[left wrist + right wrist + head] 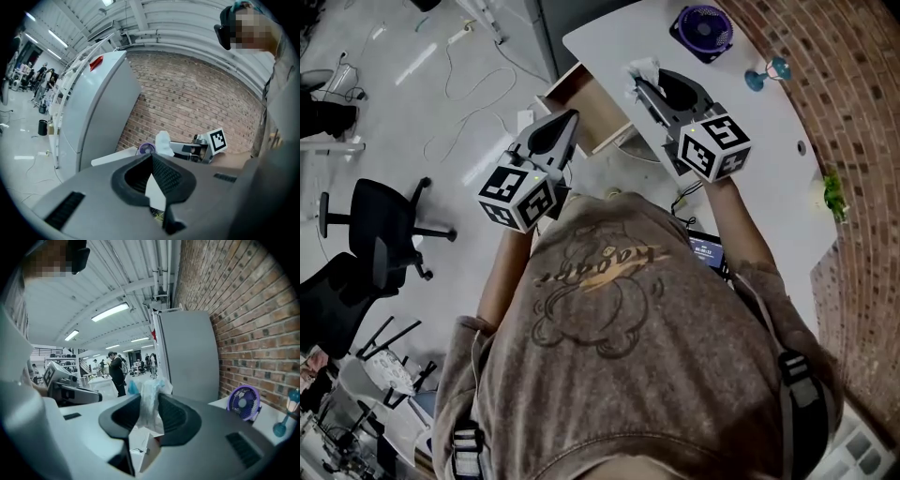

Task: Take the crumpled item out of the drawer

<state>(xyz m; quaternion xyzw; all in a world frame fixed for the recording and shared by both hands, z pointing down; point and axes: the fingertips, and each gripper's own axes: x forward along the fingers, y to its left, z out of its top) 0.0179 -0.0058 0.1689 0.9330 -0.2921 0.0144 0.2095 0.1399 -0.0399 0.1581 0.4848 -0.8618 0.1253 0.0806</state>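
The right hand-held gripper (pixel 639 81) was closed on the crumpled white, partly translucent plastic item (pixel 643 67). In the right gripper view the item (pixel 150 409) stood pinched between the two dark ribbed pads of that hand-held gripper (pixel 151 397), with its loose upper part projecting past the fingertips. The head view showed the item held out of the open light wooden drawer (pixel 569 90), to the right of the drawer and over the edge of the white counter (pixel 778 161). The drawer projected from under the counter's edge.

The left hand-held gripper (pixel 574 115) was closed, its fingertips meeting with nothing between them. The left gripper view confirmed this: the pads of that hand-held gripper (pixel 152 157) met at the tips, and only pale background showed through the gap behind them. It was held beside the drawer, apart from the right hand-held gripper. The left gripper view also showed the item (pixel 164 142) at the tip of the right hand-held gripper.

On the counter stood a small round purple fan (pixel 703 28) and, near it, a small teal stemmed object (pixel 766 74). A red brick wall (pixel 853 94) bordered the counter on its far side. A tall grey cabinet (pixel 190 352) stood against the wall beyond the counter. A black office chair (pixel 380 234) stood on the grey floor, well apart from the counter.
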